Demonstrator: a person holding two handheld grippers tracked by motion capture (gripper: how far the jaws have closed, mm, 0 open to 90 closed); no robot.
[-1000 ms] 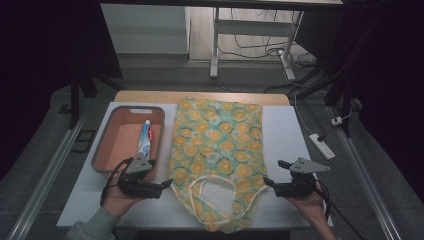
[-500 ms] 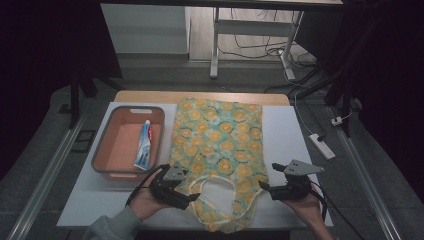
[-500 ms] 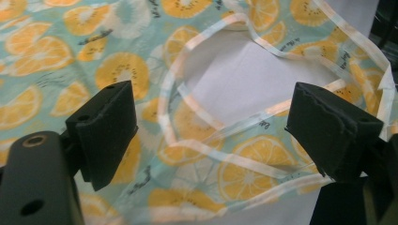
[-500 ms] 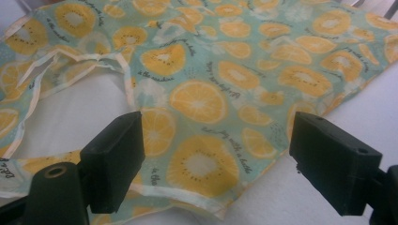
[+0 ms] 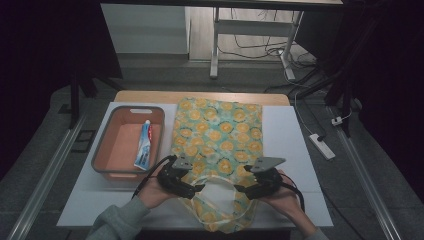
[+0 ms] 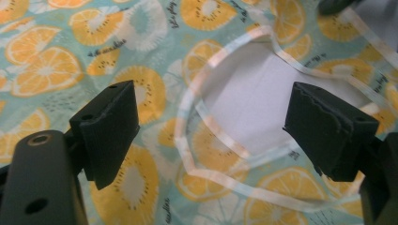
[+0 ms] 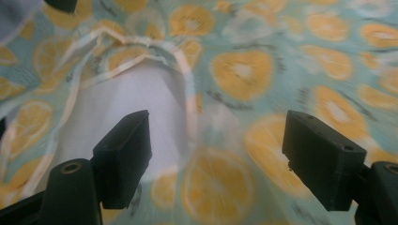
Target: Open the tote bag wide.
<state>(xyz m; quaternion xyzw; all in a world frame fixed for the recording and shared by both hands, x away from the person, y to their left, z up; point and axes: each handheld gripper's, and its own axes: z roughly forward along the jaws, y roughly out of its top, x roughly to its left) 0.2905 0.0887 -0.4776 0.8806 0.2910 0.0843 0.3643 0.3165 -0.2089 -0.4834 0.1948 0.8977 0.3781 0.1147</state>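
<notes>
A cloth bag (image 5: 217, 135) printed with orange slices lies flat on the white table (image 5: 295, 140), its pale handle loops (image 5: 215, 179) at the near end. My left gripper (image 5: 198, 188) stands open over the left side of the handles, and in the left gripper view its jaws (image 6: 216, 117) straddle a handle strap (image 6: 220, 136) without touching it. My right gripper (image 5: 240, 188) faces it from the right. Its jaws (image 7: 218, 140) have just been closing a little but stand open, with the bag's cloth (image 7: 244, 70) under and between them, not pinched.
A salmon-coloured tray (image 5: 131, 108) sits left of the bag with a toothpaste tube (image 5: 144, 145) lying in it. A power strip (image 5: 321, 146) lies on the floor to the right. Metal table legs (image 5: 215, 45) stand beyond the far edge.
Both grippers have moved inward from the sides of the table onto the bag's near end and now face each other across the handles. The bag has not shifted.
</notes>
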